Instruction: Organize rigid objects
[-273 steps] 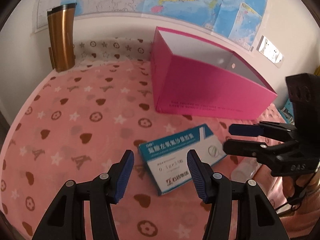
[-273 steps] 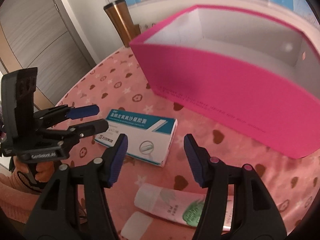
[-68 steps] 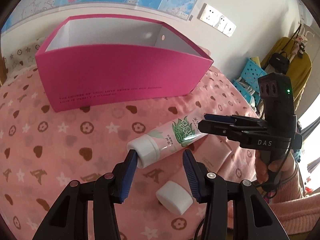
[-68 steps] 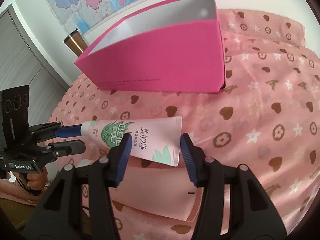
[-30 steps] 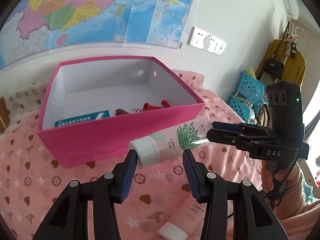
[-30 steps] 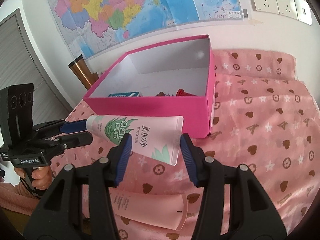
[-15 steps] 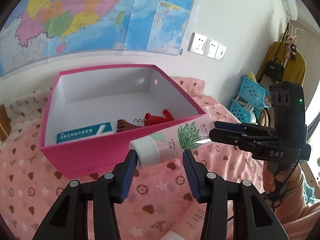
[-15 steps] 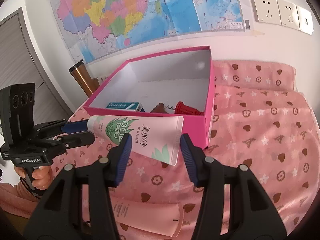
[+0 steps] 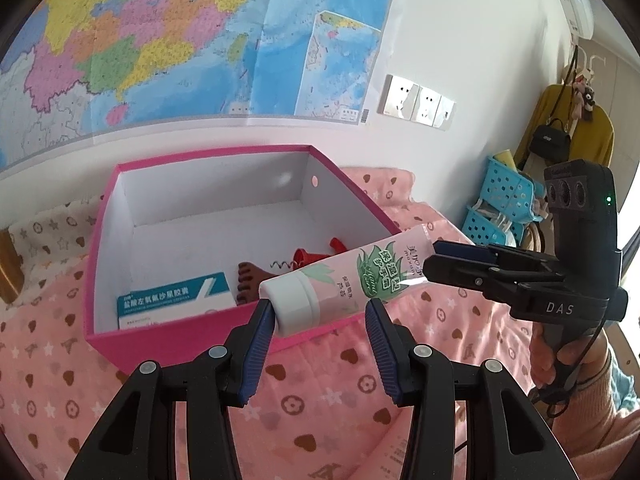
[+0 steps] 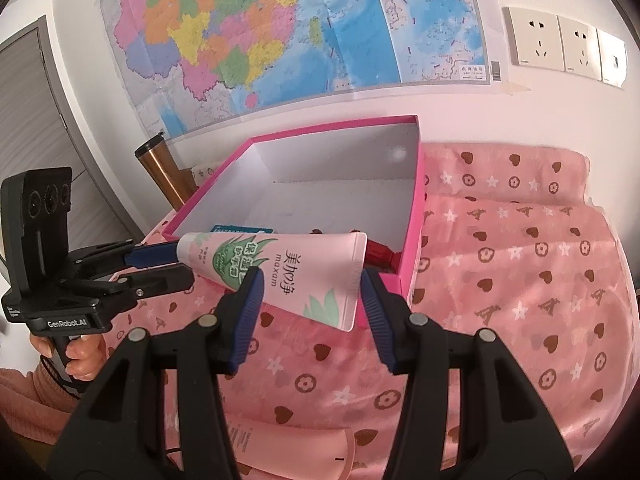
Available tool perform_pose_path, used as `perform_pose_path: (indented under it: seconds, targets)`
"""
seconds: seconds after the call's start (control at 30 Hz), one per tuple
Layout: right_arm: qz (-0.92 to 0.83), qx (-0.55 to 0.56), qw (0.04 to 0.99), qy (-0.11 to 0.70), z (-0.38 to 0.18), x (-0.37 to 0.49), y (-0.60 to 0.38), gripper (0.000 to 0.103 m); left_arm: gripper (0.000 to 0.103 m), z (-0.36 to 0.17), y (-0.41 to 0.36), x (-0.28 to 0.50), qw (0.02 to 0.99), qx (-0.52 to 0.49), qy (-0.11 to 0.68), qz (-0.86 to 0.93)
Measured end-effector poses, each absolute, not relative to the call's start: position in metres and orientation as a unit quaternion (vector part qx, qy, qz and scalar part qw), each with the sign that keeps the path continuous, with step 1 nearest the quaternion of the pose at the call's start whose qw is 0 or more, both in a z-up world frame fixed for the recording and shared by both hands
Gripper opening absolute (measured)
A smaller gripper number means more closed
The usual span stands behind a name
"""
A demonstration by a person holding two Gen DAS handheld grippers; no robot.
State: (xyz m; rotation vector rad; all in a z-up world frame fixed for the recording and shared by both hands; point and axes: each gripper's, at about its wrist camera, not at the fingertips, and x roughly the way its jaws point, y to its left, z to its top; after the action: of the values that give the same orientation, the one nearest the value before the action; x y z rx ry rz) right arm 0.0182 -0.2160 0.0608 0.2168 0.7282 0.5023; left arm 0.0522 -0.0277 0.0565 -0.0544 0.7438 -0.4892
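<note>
Right gripper (image 9: 430,266) grips the pink plastic cream tube with green leaf print (image 9: 344,276) by its flat crimped end, held in the air above the near wall of the open magenta cardboard box (image 9: 200,332).

The left gripper (image 9: 318,330) has its blue-padded jaws spread; its left pad sits right at the tube's white cap, and whether they touch cannot be told. Inside the box lie a white-and-teal medicine carton (image 9: 174,300), a dark brown foot-shaped piece (image 9: 246,280) and a red-handled corkscrew (image 9: 308,258). The box rests on a pink cloth with heart and star print (image 10: 520,280). A second pink tube (image 10: 288,452) lies on the cloth below the right gripper.
</note>
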Motion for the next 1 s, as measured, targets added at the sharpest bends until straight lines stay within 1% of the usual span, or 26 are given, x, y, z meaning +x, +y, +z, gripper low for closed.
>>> perform_pose_path:
  seconds: [1.0]
  targets:
    - [0.242, 0.094, 0.900, 0.349, 0.071, 0.056, -0.215, 0.053, 0.047, 0.064, -0.027, 0.089, 0.908, -0.026, 0.355, -0.220]
